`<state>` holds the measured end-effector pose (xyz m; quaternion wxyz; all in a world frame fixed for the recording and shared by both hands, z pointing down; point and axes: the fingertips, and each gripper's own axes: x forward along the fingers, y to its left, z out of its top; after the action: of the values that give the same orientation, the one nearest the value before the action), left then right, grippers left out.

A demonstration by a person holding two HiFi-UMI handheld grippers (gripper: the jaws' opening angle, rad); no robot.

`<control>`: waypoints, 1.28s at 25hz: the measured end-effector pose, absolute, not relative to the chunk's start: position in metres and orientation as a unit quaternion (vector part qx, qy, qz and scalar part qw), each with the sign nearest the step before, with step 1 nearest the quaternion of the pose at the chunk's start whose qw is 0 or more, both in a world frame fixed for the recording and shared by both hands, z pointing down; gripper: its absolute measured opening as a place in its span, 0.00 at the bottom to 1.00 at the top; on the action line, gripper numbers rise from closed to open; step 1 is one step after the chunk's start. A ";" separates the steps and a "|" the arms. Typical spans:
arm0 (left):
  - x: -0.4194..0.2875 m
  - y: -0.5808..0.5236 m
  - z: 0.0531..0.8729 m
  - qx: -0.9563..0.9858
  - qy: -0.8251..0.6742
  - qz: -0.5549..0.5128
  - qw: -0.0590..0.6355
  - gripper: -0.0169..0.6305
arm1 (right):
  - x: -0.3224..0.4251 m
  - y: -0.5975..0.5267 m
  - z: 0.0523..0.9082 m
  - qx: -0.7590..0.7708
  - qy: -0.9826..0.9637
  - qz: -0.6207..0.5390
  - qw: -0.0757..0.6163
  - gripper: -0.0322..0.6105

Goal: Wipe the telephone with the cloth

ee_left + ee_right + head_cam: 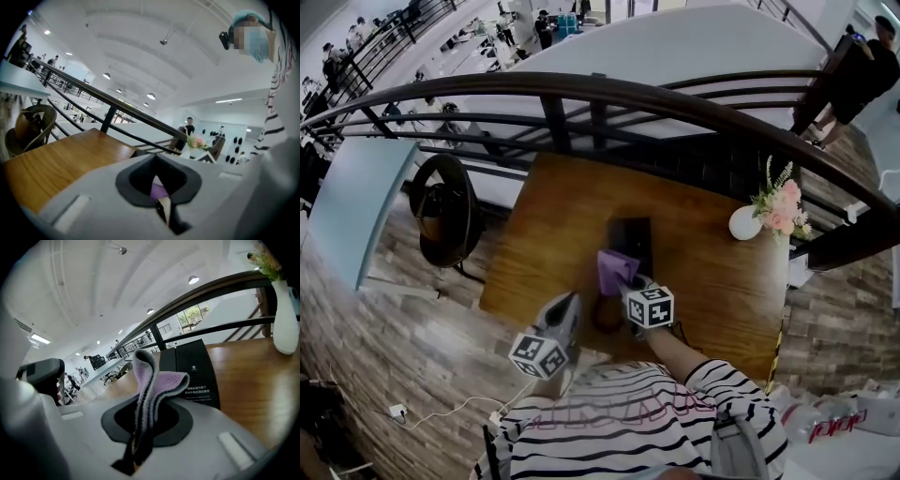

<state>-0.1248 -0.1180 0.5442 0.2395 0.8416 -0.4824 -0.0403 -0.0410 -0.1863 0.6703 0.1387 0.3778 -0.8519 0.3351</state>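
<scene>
Two hand-held grippers hang over the near edge of the wooden table. The right hand-held gripper pinches a purple cloth, whose free fold stands up and curls over above the jaws. Just beyond the cloth lies the telephone, a flat black slab with small white print. Its long axis runs away from the person toward the railing. The left hand-held gripper has its jaws pressed together on nothing. It is left of the cloth and apart from the telephone. A white vase of flowers stands well to the right.
</scene>
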 end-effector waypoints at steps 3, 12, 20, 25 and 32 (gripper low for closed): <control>-0.122 -0.118 0.546 0.843 -0.480 -0.039 0.240 0.03 | -0.027 -0.190 0.678 0.391 -0.845 0.333 0.146 0.11; -0.096 -0.125 0.546 0.859 -0.452 -0.035 0.237 0.03 | 0.043 -0.192 0.695 0.453 -0.810 0.338 0.153 0.11; -0.077 -0.131 0.540 0.870 -0.433 -0.034 0.233 0.03 | 0.099 -0.192 0.694 0.500 -0.784 0.338 0.147 0.11; -0.076 -0.134 0.534 0.874 -0.429 -0.033 0.227 0.03 | 0.098 -0.186 0.677 0.497 -0.788 0.339 0.125 0.11; -0.096 -0.140 0.520 0.872 -0.442 -0.035 0.206 0.03 | 0.082 -0.174 0.616 0.478 -0.813 0.328 0.059 0.11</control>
<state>-0.0960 -0.1399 0.5196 0.2062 0.8721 -0.4423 -0.0352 0.0825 -0.1738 0.6161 0.0592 0.4775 -0.8130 0.3278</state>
